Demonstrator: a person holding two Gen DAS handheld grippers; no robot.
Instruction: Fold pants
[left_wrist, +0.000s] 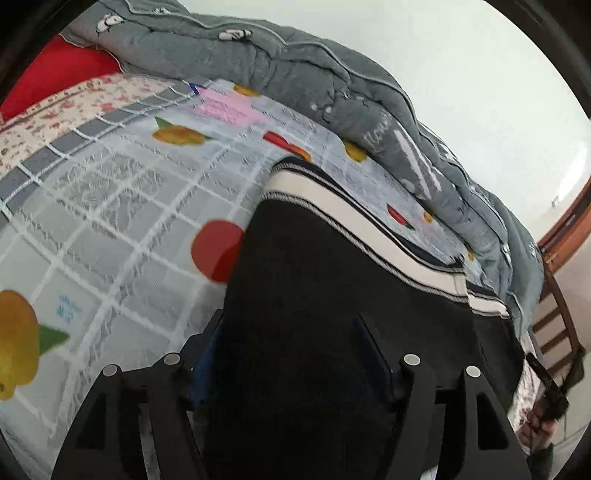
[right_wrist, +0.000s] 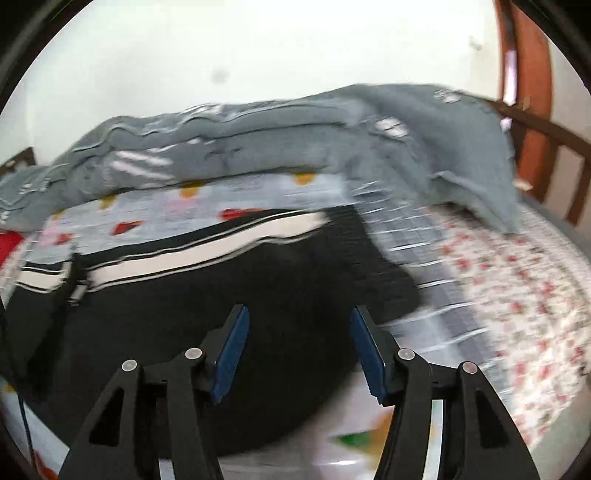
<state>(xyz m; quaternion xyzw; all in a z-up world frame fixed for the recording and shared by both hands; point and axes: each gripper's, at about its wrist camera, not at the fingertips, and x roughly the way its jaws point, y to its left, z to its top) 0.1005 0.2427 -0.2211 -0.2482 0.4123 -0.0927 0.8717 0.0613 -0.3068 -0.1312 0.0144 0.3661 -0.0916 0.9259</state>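
With both the left gripper (left_wrist: 291, 354) and right gripper (right_wrist: 299, 347) spread and gripping nothing, the black pants (right_wrist: 221, 288) are lying mid-frame on the bedspread (left_wrist: 110, 221), needing edges squared before the next fold.

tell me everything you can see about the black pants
The black pants are dark, soft-looking fabric with a white band edged by thin black and white stripes along one side. They lie flat on the fruit-print sheet, below the grey quilt. The open left gripper and open right gripper sit over them; neither visibly pinches the cloth.
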